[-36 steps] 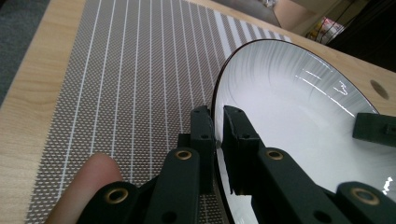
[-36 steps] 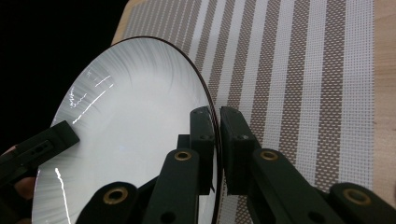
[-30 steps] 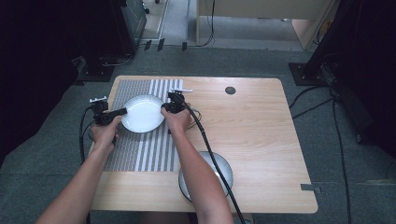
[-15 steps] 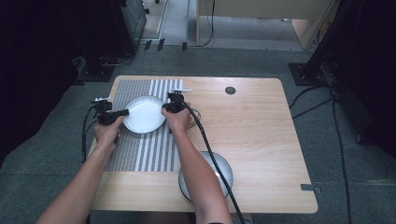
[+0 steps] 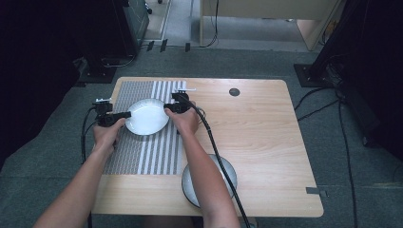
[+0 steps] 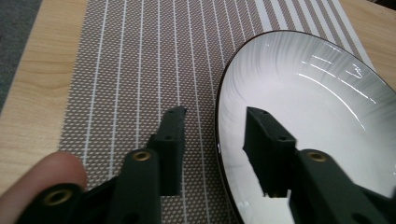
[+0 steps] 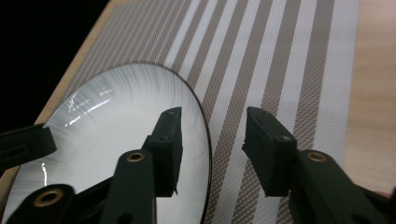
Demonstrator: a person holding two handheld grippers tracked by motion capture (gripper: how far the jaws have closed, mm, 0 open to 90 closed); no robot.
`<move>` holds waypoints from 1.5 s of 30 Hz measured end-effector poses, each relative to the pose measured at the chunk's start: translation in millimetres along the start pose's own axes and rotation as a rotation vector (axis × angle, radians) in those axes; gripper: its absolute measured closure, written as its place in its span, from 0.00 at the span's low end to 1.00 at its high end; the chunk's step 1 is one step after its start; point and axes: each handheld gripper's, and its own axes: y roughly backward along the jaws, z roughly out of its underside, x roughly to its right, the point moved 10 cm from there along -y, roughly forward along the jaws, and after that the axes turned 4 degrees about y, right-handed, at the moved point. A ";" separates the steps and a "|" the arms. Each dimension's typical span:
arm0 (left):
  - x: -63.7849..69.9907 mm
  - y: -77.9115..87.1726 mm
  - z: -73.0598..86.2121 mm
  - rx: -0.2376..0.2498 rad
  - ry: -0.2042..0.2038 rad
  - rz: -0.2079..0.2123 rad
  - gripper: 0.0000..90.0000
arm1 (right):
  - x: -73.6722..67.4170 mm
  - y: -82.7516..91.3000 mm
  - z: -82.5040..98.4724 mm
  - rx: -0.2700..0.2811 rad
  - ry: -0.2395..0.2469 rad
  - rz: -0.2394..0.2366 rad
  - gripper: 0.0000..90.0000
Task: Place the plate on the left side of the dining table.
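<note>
Now the plate (image 5: 147, 116) lay flat on the striped mat (image 5: 142, 152), near the far left of the surface (image 5: 266, 142). The left gripper (image 6: 215, 135) stood at the plate's left edge and the right gripper (image 7: 210, 140) at its right edge. Each pair of jaws had just been opening and stood spread astride the dark rim, one jaw over the white face, the other over the mat, the pads clear of the rim. A second earlier both pairs were closed on that rim. The plate kept its place on the mat, as did both hands. A grey bowl (image 5: 228, 166) sat near the front edge, partly under the right forearm.
</note>
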 end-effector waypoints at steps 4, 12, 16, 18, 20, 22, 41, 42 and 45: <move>3.1 11.5 -3.4 0.028 -0.008 0.028 0.47 | 4.6 12.4 -8.1 0.033 0.086 0.010 0.54; 23.6 36.7 -8.1 0.086 -0.072 0.068 0.26 | -4.0 40.1 -13.8 0.084 0.162 -0.046 0.35; 34.7 51.4 -6.7 0.108 -0.113 0.071 0.20 | -6.1 53.9 -5.9 0.032 0.178 -0.017 0.33; 36.7 55.1 -2.8 0.092 -0.129 0.064 0.16 | -6.2 62.4 -5.5 0.046 0.187 -0.019 0.31; 36.8 58.7 -1.1 0.091 -0.133 0.052 0.16 | -6.2 69.5 -4.0 0.052 0.186 -0.038 0.28; 36.8 64.6 0.0 0.107 -0.139 0.042 0.16 | -5.5 78.7 -2.6 0.062 0.176 -0.060 0.28; 61.1 106.3 31.1 0.167 -0.227 0.104 0.16 | 19.0 144.5 20.9 0.092 0.208 -0.079 0.23; 63.0 108.6 33.2 0.171 -0.226 0.108 0.16 | 19.8 146.9 22.2 0.092 0.211 -0.079 0.23; 68.7 114.4 37.5 0.182 -0.221 0.125 0.16 | 22.1 156.5 27.5 0.098 0.236 -0.076 0.22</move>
